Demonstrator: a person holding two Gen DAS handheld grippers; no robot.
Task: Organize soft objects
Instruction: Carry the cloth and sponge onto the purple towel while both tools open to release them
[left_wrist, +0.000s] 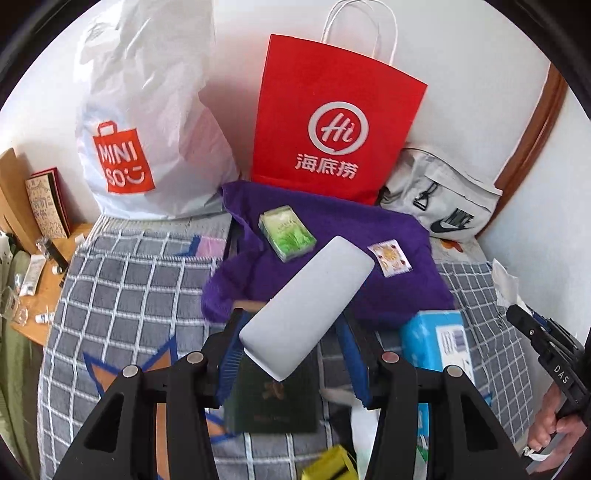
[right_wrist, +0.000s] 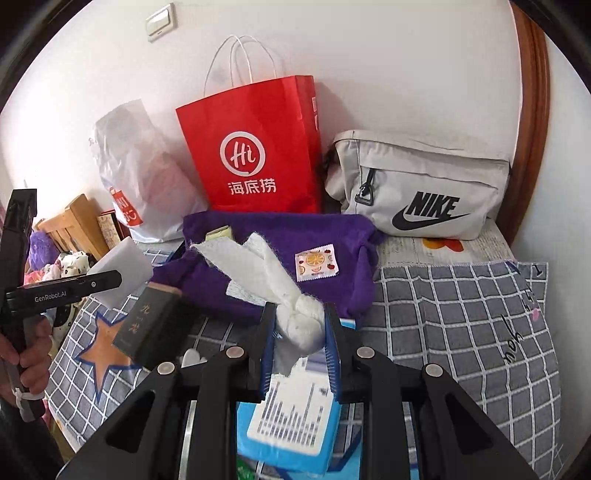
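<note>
Together, the two wrist views are showing a bed (right_wrist: 461, 314) under a grey checked cover, with a purple cloth (left_wrist: 332, 266) lying near the wall. Only the left wrist view is showing the green tissue pack (left_wrist: 288, 232) on that cloth, the wooden table (left_wrist: 40, 280) beside the bed, and the full logo of the white plastic bag (left_wrist: 140, 129). Only the right wrist view is showing the wall switch (right_wrist: 160, 21) and the whole grey pouch (right_wrist: 424, 184) standing right of the red paper bag (right_wrist: 258, 147). Both are showing the small fruit-print sachet (right_wrist: 317, 263) resting on the cloth.

Left claw (left_wrist: 295, 343) is pointing steeply down over the bed, its blue pads clamping a grey case (left_wrist: 306, 306) that is slanting up to the right, above a dark green box (left_wrist: 273, 398). Right claw (right_wrist: 300, 332) is tilting down less steeply, pinching a bunched white tissue (right_wrist: 295, 314) above a blue tissue pack (right_wrist: 291, 417) that is lying on the bed. A hand (right_wrist: 26, 354) is gripping the left handle at the right wrist view's left edge
</note>
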